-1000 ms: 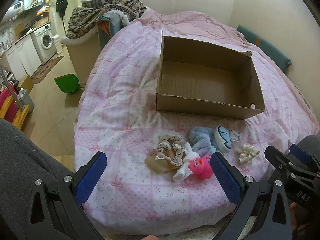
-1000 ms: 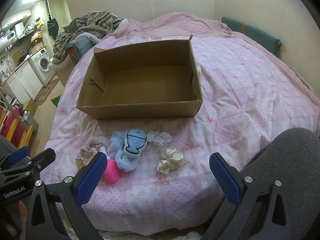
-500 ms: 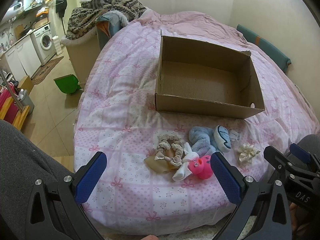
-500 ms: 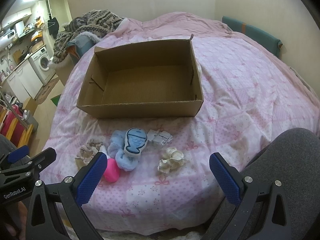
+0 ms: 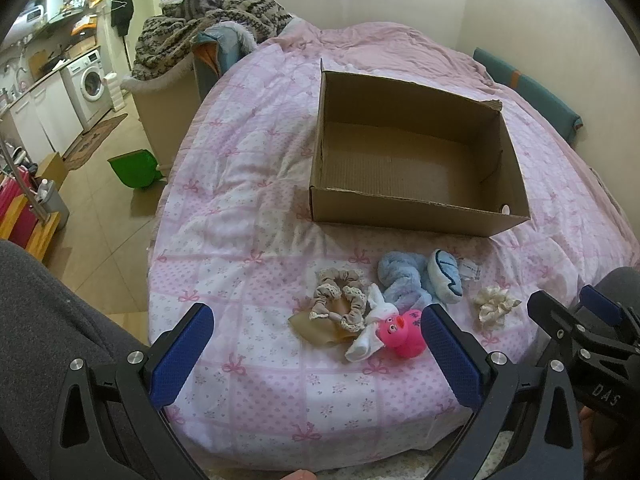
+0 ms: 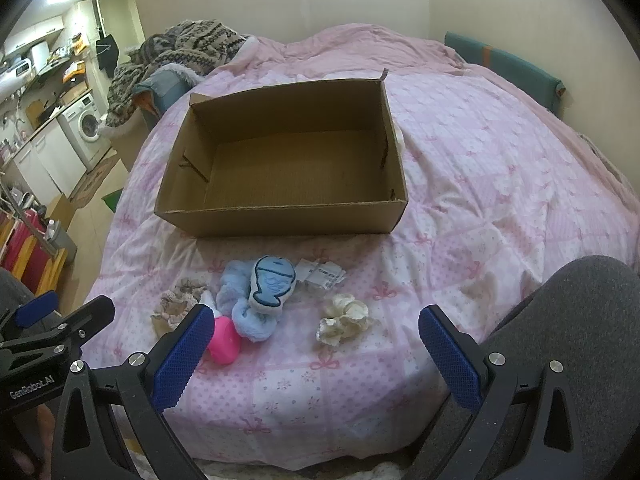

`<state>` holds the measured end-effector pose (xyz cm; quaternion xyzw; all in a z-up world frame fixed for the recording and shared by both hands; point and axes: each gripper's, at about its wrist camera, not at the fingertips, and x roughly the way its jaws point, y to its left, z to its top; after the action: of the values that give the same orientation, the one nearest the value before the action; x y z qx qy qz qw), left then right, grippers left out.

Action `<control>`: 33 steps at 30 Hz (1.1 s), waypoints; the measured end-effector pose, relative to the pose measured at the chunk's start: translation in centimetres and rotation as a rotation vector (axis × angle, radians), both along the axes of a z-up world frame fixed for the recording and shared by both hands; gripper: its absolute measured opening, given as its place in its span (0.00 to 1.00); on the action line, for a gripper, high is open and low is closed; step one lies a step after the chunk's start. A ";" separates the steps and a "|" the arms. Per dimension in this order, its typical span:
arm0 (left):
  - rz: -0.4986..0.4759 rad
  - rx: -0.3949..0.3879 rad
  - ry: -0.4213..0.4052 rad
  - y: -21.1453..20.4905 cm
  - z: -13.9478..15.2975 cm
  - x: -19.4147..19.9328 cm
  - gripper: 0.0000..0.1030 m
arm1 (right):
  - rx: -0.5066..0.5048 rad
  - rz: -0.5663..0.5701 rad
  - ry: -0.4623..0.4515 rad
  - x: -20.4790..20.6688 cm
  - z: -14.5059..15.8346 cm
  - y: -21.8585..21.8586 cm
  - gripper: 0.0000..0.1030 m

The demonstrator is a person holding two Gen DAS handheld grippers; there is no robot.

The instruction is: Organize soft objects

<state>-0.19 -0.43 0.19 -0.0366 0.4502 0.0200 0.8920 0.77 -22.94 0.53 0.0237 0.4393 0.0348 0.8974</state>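
almost nothing has changed over the last second: the view from each wrist shifts only a hair, and every item lies where it lay before. that suggests the task has not really begun and both hands are holding back at the near edge of the bed [image 5: 248, 184], sizing things up.

the left gripper [image 5: 316, 344] is spread wide with nothing between its blue pads; the right gripper [image 6: 316, 350] is equally wide and empty. both hover short of the pile, touching nothing.

the cardboard box [image 6: 280, 216] sits open and bare in the middle of the pink quilt, far side of the pile. just near of it the soft things lie in a loose row: a beige lace scrunchie [image 5: 340, 300] on the left, a white sock [image 5: 370, 336] touching a pink duck toy [image 5: 402, 332], a blue fluffy sock [image 6: 248, 300] with a blue fish plush [image 6: 272, 286] resting on it, a paper tag [image 6: 322, 274] just right of the fish, and a cream scrunchie [image 6: 344, 318] lying apart on the right.

my guess is the cream scrunchie suits the right claw first, since it lies clear of the others.
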 end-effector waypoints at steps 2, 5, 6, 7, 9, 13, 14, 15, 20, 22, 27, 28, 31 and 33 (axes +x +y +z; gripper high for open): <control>0.000 0.000 0.000 0.0 0.0 0.0 1.00 | 0.000 0.000 0.000 0.0 0.0 0.0 1.00; 0.001 0.001 0.000 0.0 0.0 0.0 1.00 | 0.001 -0.001 0.000 0.0 0.0 0.0 1.00; 0.001 0.001 0.000 0.0 0.0 0.0 1.00 | 0.001 0.000 0.000 0.0 0.0 0.0 1.00; 0.000 0.000 0.000 0.0 0.0 0.0 1.00 | 0.001 0.000 0.001 0.0 0.0 0.0 1.00; 0.000 0.001 -0.001 -0.1 0.0 0.0 1.00 | 0.000 0.000 0.000 0.0 0.0 0.0 1.00; 0.000 0.001 0.000 0.0 0.0 0.0 1.00 | 0.001 0.000 0.000 0.0 0.0 0.0 1.00; 0.000 0.001 0.000 0.0 0.0 0.0 1.00 | 0.001 -0.001 0.000 0.0 0.0 0.0 1.00; 0.000 0.000 0.000 0.0 0.0 0.0 1.00 | 0.001 -0.002 0.000 0.0 0.0 0.0 1.00; -0.001 0.000 0.001 0.0 0.0 0.0 1.00 | 0.001 0.001 0.000 0.0 0.0 -0.1 1.00; 0.000 0.000 0.000 0.0 0.0 0.0 1.00 | 0.001 0.000 0.001 0.0 0.0 -0.1 1.00; 0.001 -0.001 0.000 0.0 0.0 0.0 1.00 | 0.002 0.000 0.000 0.0 0.0 -0.1 1.00; 0.001 -0.001 0.000 0.0 0.0 0.0 1.00 | 0.002 -0.001 0.000 0.0 0.0 -0.1 1.00; -0.003 -0.011 0.012 0.0 0.0 0.0 1.00 | 0.002 -0.003 0.001 0.0 0.0 -0.1 1.00; -0.005 -0.047 0.019 0.4 0.3 0.1 1.00 | 0.005 -0.004 0.008 0.1 0.0 -0.2 1.00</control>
<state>-0.09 -0.01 0.47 -0.0561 0.4590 0.0074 0.8867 0.86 -23.16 0.58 0.0271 0.4428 0.0343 0.8956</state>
